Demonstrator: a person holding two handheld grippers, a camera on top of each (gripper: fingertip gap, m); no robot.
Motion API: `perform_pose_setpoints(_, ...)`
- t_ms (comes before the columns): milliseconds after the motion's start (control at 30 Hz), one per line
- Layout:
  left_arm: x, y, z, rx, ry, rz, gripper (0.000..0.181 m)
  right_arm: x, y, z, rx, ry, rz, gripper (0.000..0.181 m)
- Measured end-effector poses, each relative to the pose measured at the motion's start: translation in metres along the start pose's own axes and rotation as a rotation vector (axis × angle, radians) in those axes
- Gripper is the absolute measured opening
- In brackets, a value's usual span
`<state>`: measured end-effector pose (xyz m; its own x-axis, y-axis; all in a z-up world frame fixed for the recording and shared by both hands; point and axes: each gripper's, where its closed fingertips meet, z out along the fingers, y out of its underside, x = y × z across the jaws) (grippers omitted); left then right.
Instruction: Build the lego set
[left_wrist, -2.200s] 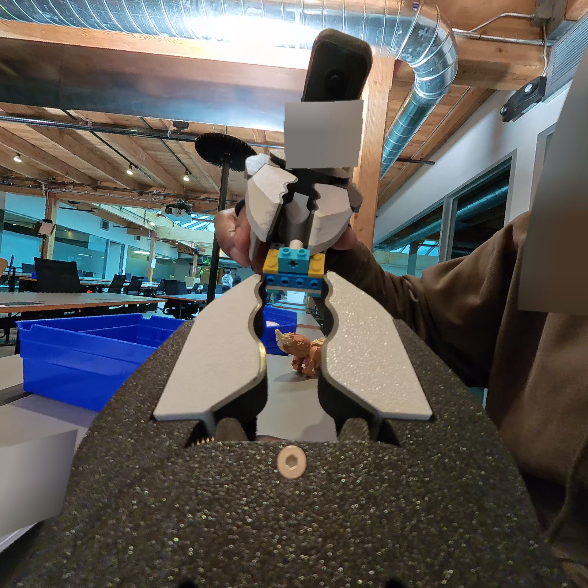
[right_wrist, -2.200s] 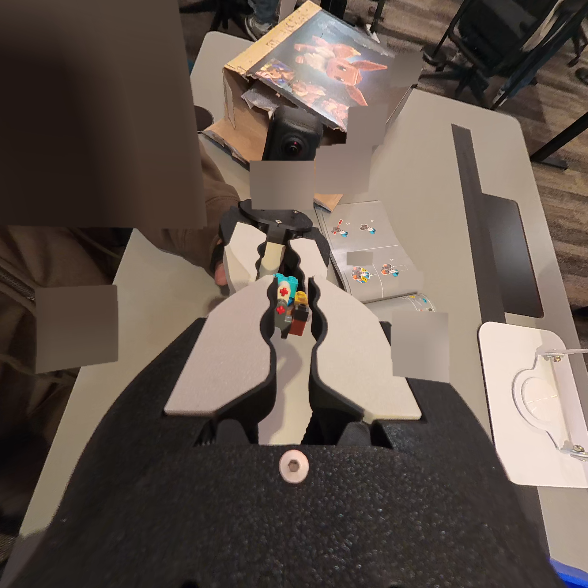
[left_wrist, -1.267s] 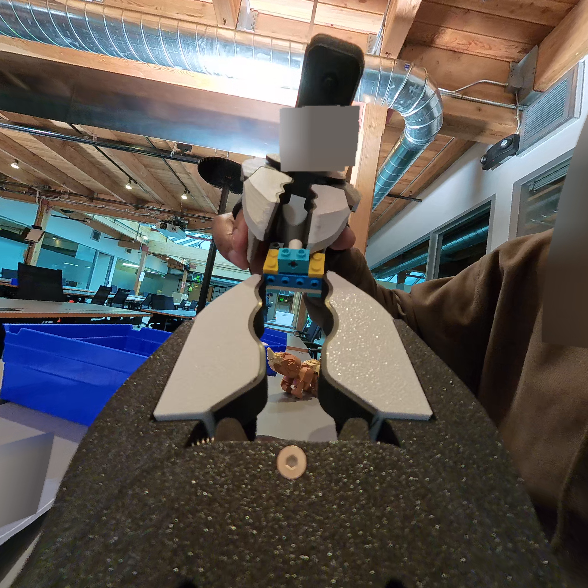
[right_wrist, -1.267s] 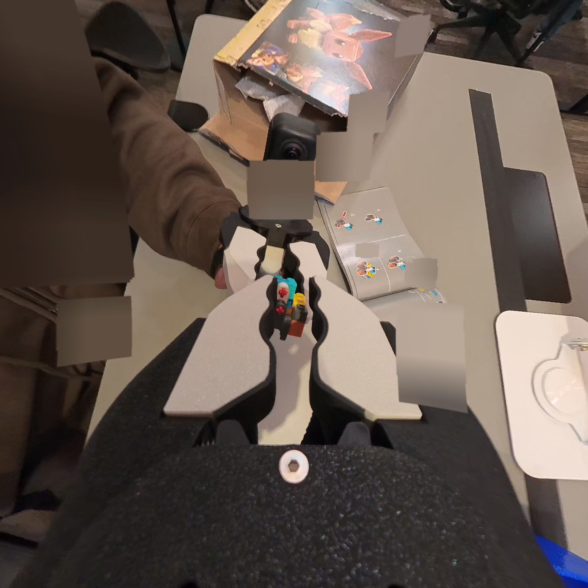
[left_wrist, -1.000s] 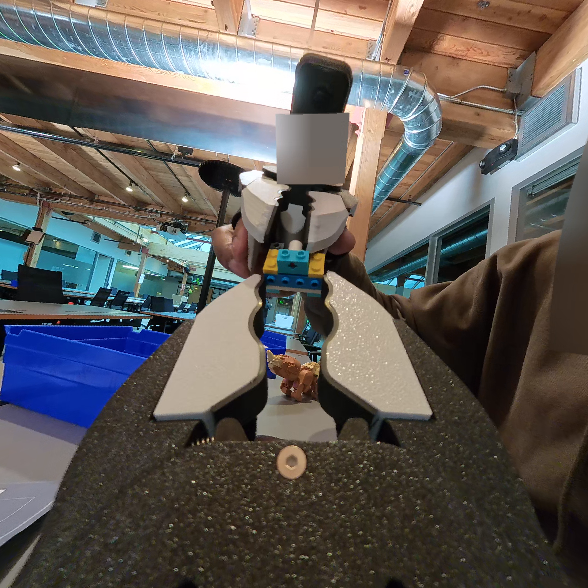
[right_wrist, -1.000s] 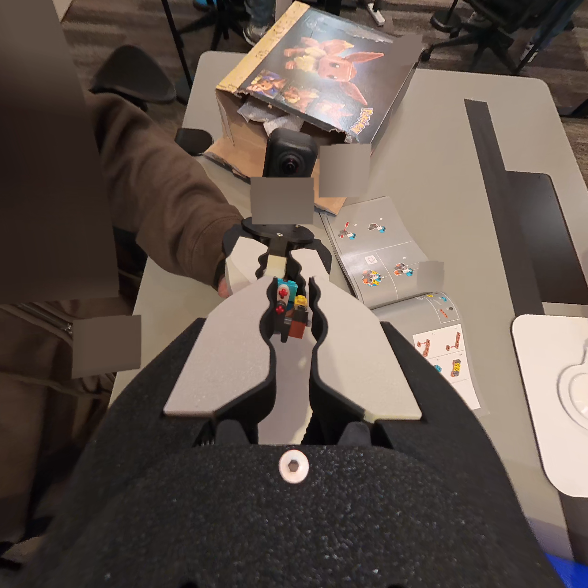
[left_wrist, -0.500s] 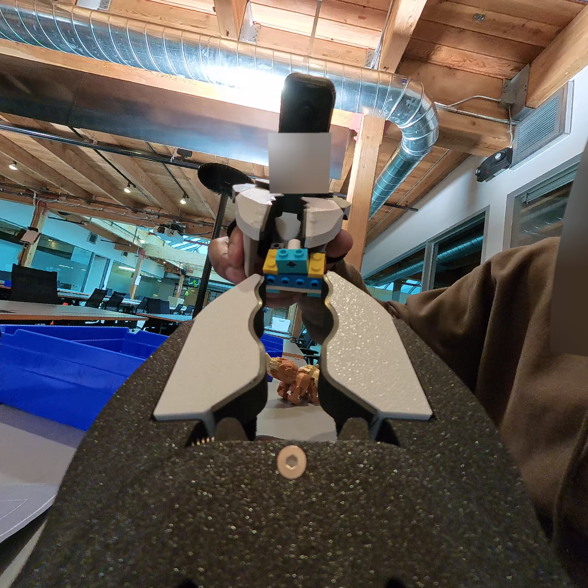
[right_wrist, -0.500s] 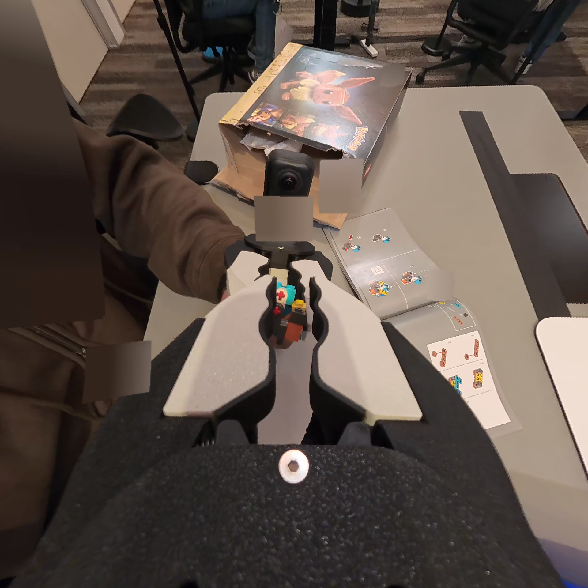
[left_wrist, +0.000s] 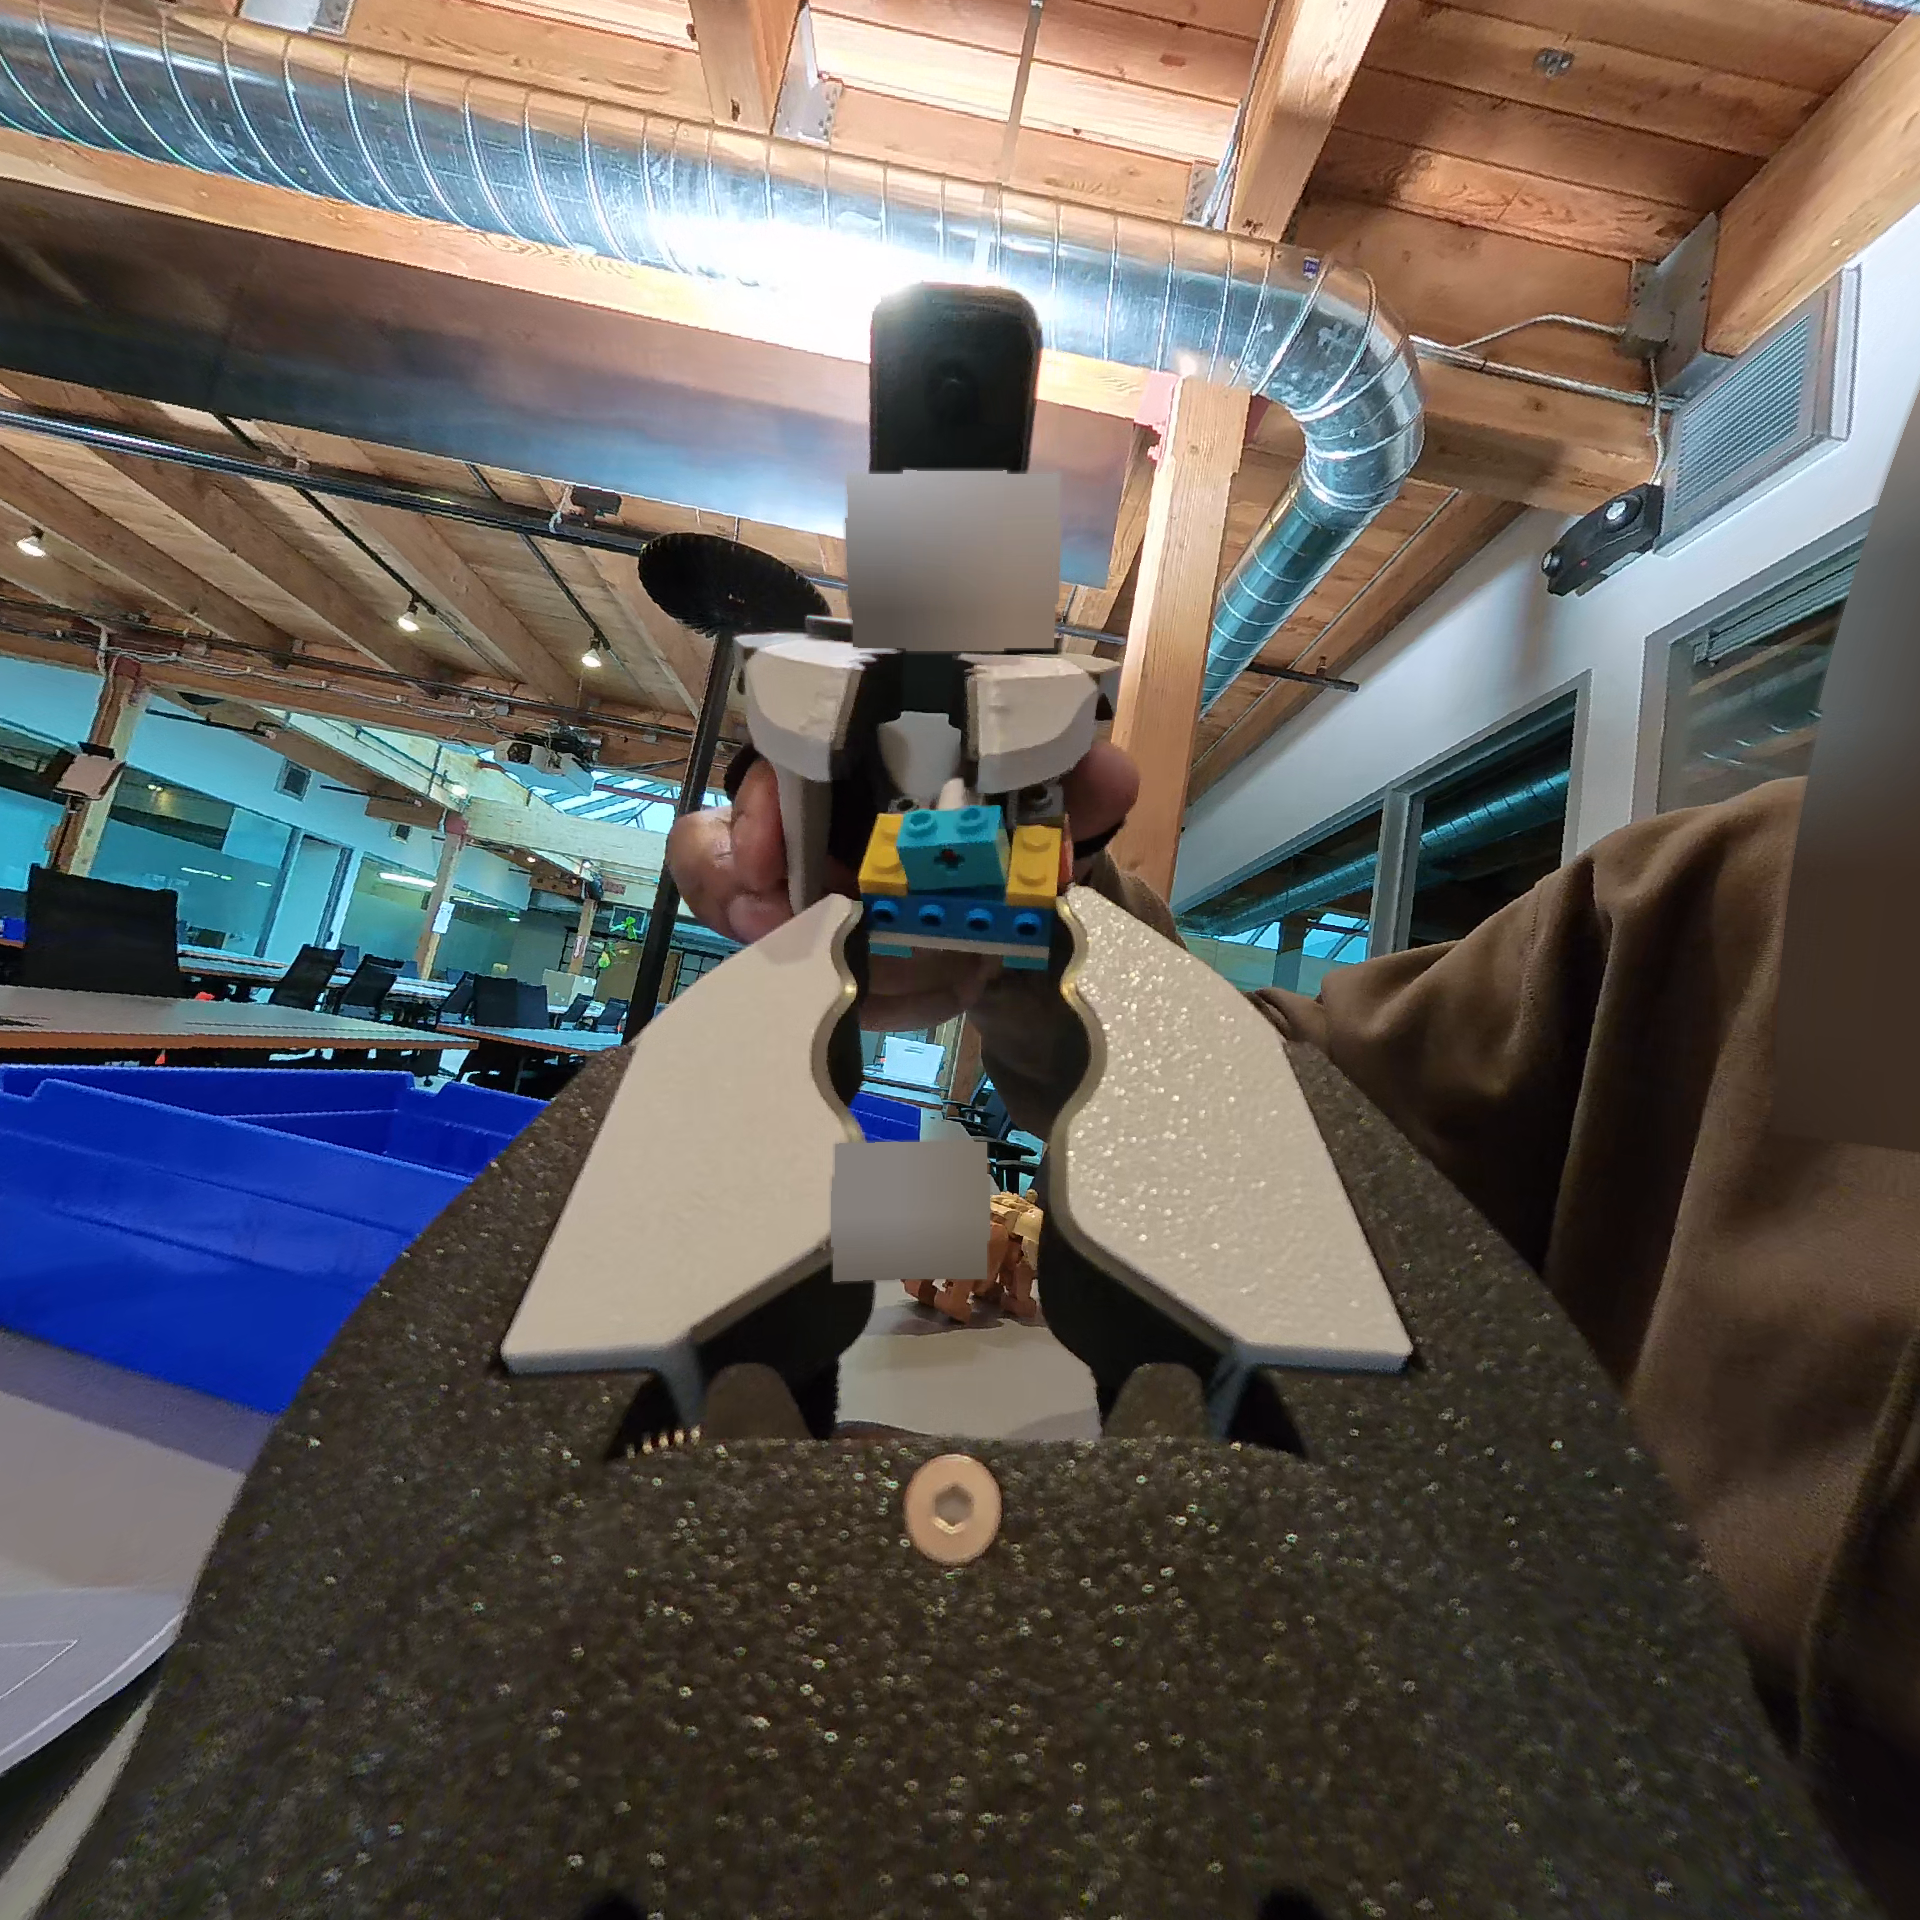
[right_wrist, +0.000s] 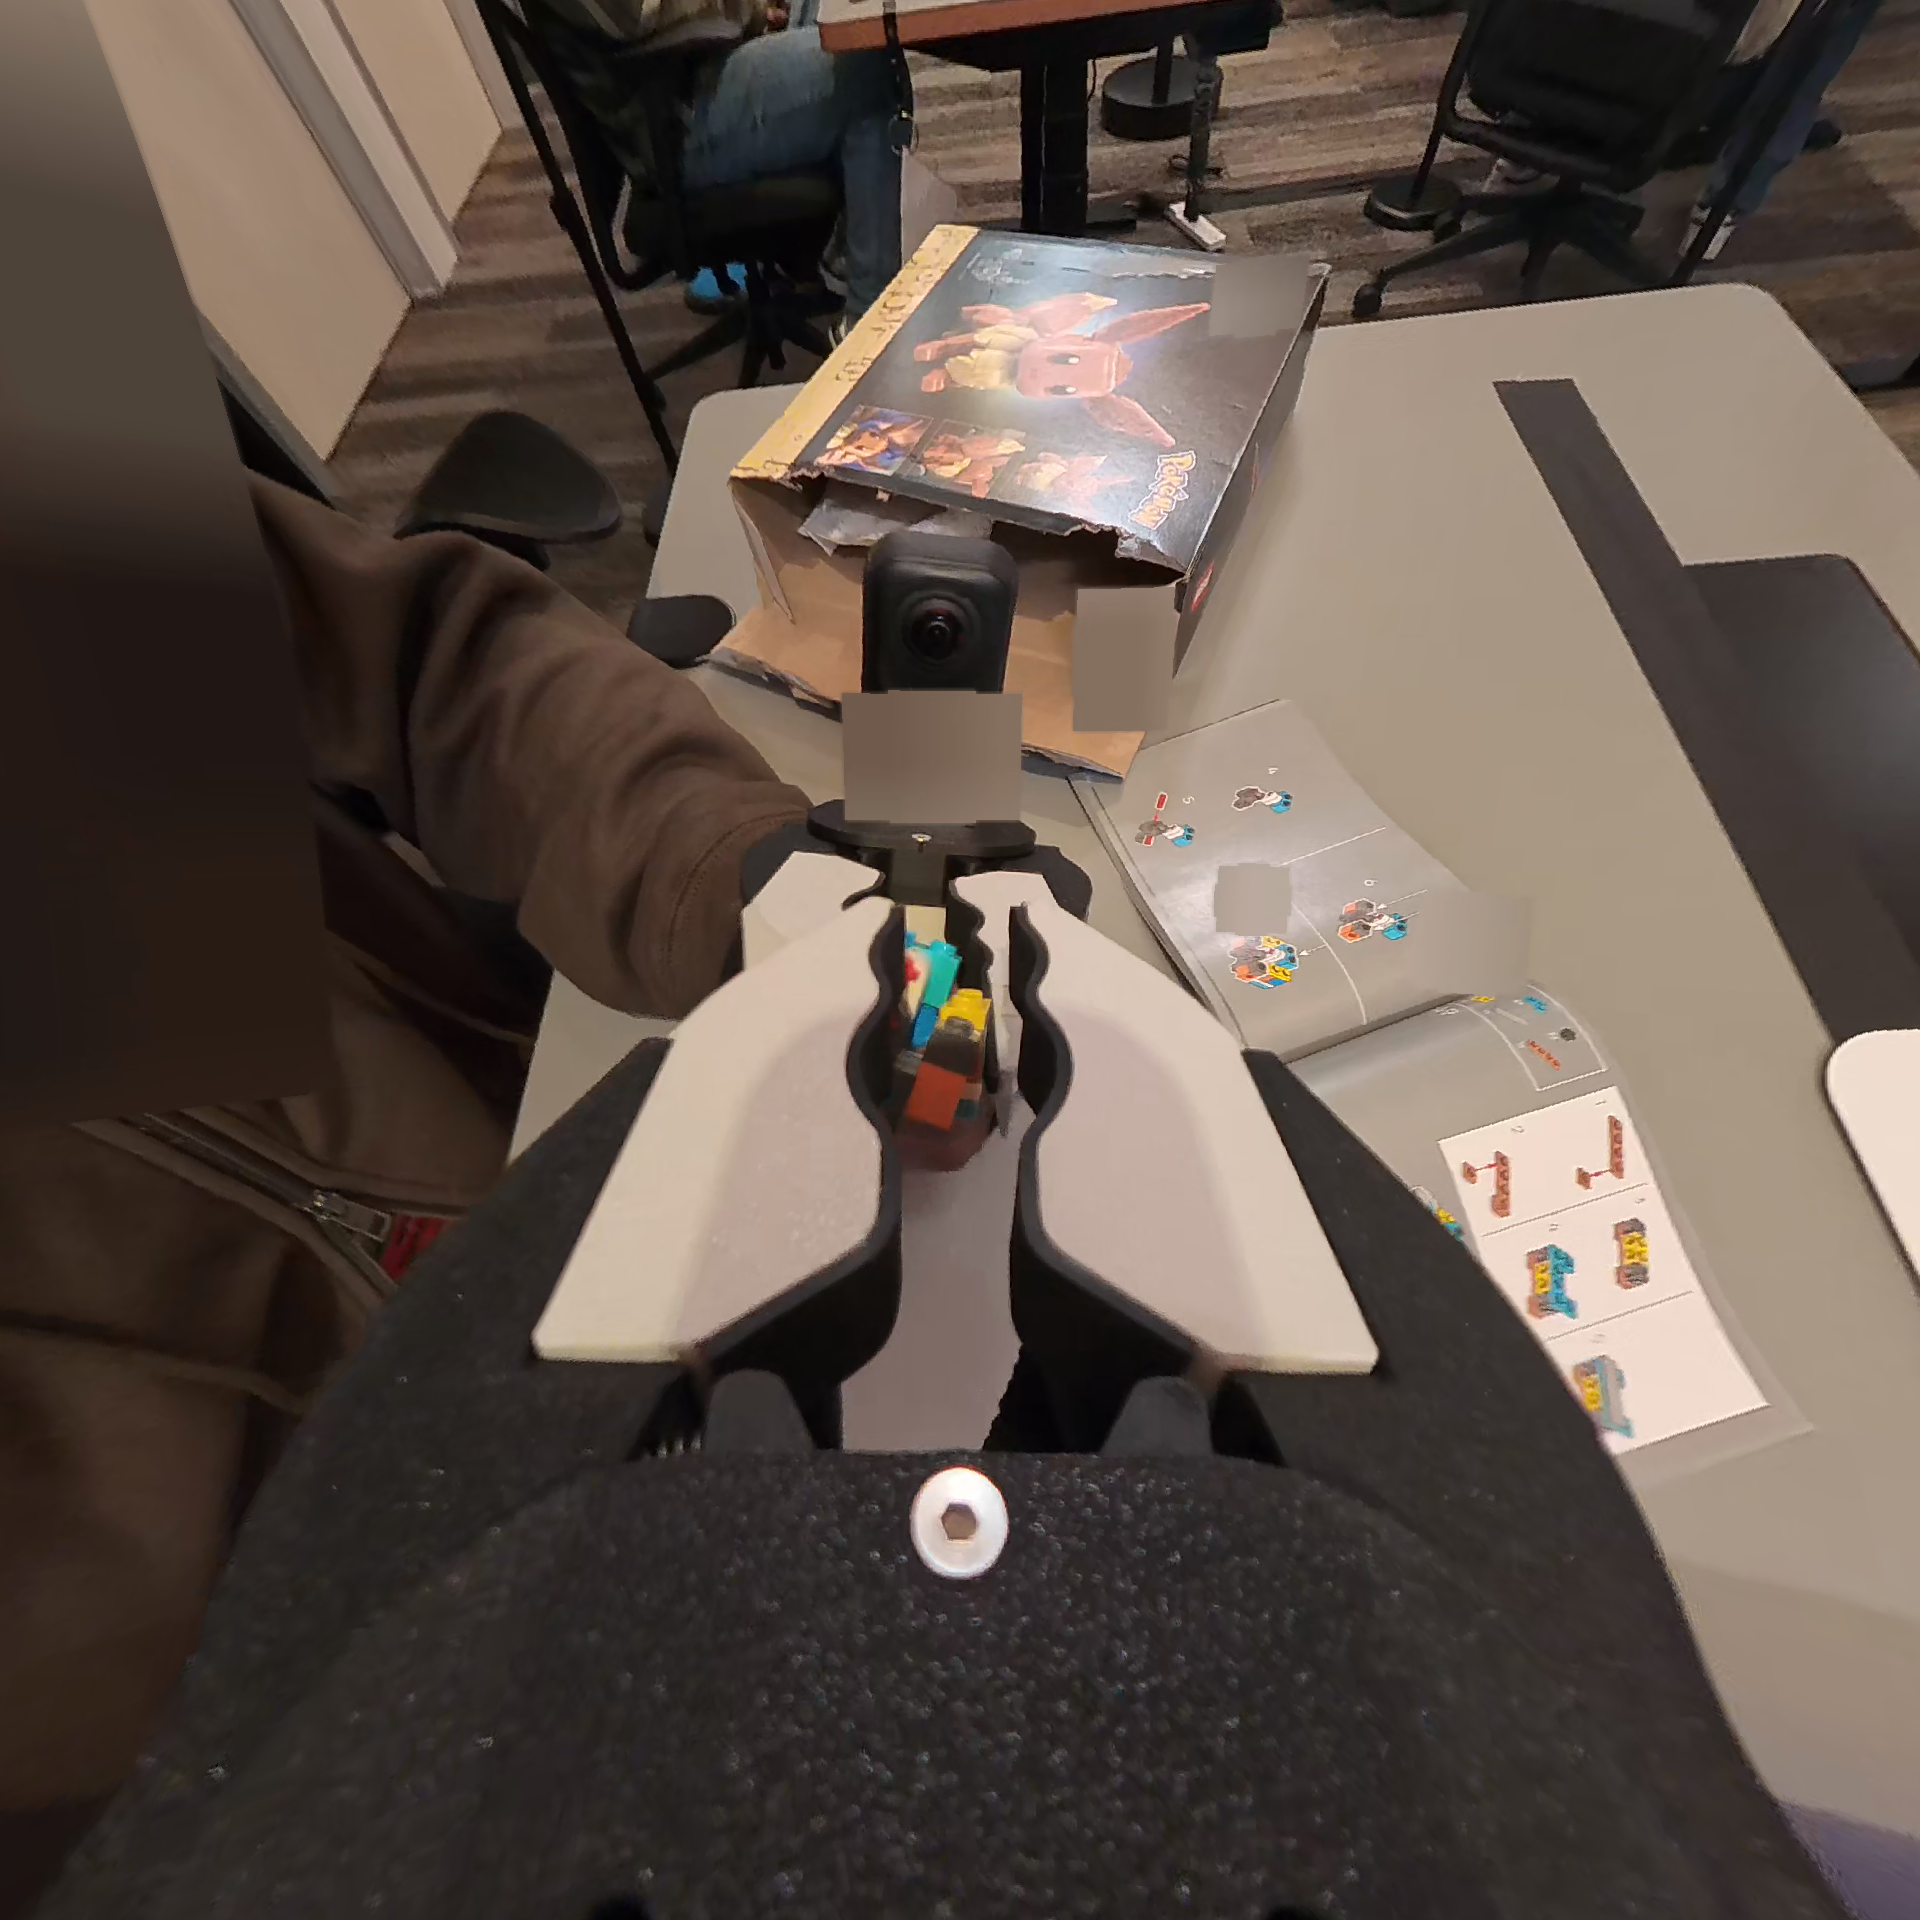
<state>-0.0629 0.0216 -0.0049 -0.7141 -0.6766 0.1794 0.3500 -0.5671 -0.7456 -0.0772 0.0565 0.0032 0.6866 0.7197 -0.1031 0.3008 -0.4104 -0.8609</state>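
Note:
A small lego assembly (left_wrist: 951, 883) of blue, yellow and teal bricks is held in the air. My left gripper (left_wrist: 956, 925) is shut on the two ends of its blue plate. My right gripper (left_wrist: 914, 769) faces it from above, and a small white piece (left_wrist: 948, 798) sits between its jaws on top of the teal brick. In the right wrist view the assembly (right_wrist: 940, 1060) lies between my right gripper's (right_wrist: 951, 925) narrowly parted fingers, showing red and brown parts. The left gripper's camera (right_wrist: 938, 623) stands just beyond.
An opened set box (right_wrist: 1039, 384) and an instruction booklet (right_wrist: 1299, 883) lie on the grey table (right_wrist: 1507, 468). A white tray (right_wrist: 1881, 1122) is at the right edge. Blue bins (left_wrist: 208, 1195) and a brown lego animal (left_wrist: 997, 1278) sit beyond the left gripper. A brown sleeve (right_wrist: 520, 748) is on the left.
Both grippers stay joined at the assembly. The right gripper has tilted up, so more of the box and room shows. The assembly now sits deeper between the right fingers.

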Motion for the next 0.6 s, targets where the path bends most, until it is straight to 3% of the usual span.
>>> perform_pose_setpoints(400, 0.0, 0.0, 0.0, 0.004, 0.001, -0.014, 0.033, 0.001, -0.004, -0.002, 0.019, 0.012, -0.046, 0.019)
perform_pose_setpoints(600, 0.001, 0.0, 0.0, 0.003, 0.013, -0.024, 0.033, -0.003, -0.02, -0.016, 0.052, 0.043, -0.236, 0.021)
